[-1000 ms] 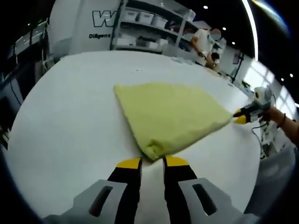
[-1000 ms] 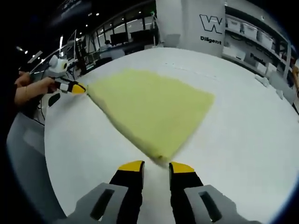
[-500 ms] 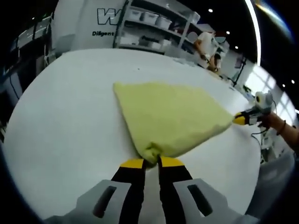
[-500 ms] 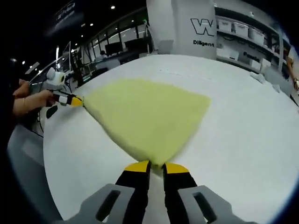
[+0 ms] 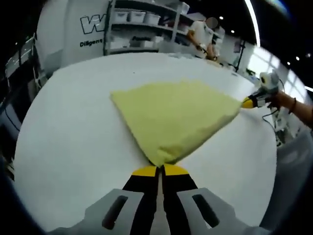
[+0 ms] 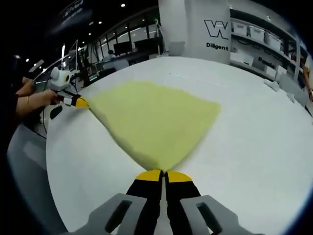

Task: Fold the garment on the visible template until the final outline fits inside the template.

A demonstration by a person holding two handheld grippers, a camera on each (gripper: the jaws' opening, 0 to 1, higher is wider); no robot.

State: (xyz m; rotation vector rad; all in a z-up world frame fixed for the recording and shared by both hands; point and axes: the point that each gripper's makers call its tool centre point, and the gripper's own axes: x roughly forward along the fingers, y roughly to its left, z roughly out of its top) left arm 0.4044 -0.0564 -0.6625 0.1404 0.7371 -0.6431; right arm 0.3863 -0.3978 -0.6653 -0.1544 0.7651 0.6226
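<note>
Left gripper view: left hand-held gripper [image 5: 160, 170] rising from the bottom centre, yellow-tipped jaws pressed together on the near corner of the yellow garment [image 5: 176, 117]. Garment spread flat as a fan-like shape across the middle of the white bench [image 5: 68, 132], widening away toward the upper centre of the frame. At the right edge, right hand-held gripper [image 5: 248, 102] pinching the garment's far right corner, held by a person's hand [image 5: 279, 99]. Shelves with white bins [image 5: 142, 22] along the top, just beside a white wall panel with dark lettering [image 5: 93, 29]; a person in a white top [image 5: 200, 34] standing at the upper right.

Right gripper view: right hand-held gripper [image 6: 163, 175] at the bottom centre, jaws closed on the near corner of the garment [image 6: 151, 120]. Cloth lying flat on the bench [image 6: 254, 142], occupying the centre of the frame. At the left edge, left hand-held gripper [image 6: 79, 102] clamped on the garment's left corner, gripped by a hand [image 6: 36, 100]. White pillar with lettering [image 6: 217, 29] at the upper right centre, shelving [image 6: 264, 41] further right. No template outline discernible on the bench surface.
</note>
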